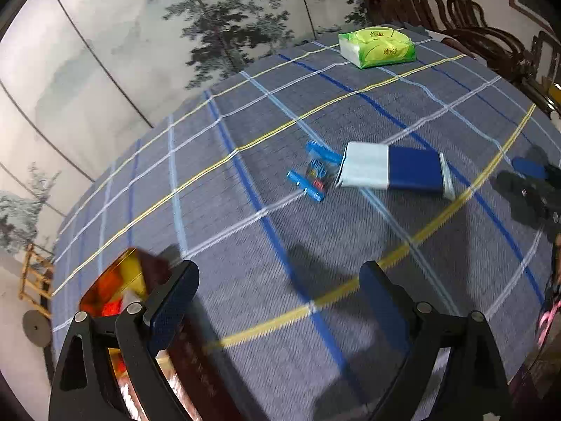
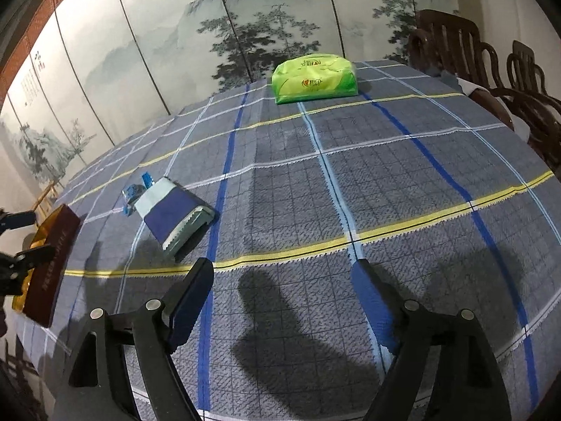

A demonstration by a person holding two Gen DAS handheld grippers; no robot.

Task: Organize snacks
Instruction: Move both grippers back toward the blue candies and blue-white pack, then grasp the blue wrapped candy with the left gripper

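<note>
Both tools up over the table [image 2: 403, 175], nothing pinched. Left tool [image 1: 277, 291] spread wide, only checked cloth btwn the pads. Right tool [image 2: 284, 294] also spread and empty.

Snacks sit mid-table: blue-and-white packet [image 1: 394, 175] lying flat, and touching its white end a small clear wrapper w/ blue ends [image 1: 313, 173]. Dark red box [image 2: 52, 263] w/ amber inside sits at the left table edge, right by the left tool, prob the bin for the snacks.

Handling guess: the packet looks light, soft foil/plastic, crimped serrated ends, slick face, contents maybe crushable. Best bet is to nip across the narrow width near the middle, or catch a crimped end, gentle squeeze. The wrapper is tiny, floppy, v. light & likely to skid; pinch the body, not the twisted ends.

Green tissue pack [image 2: 315, 79] at the far side, well apart, not a snack.
</note>
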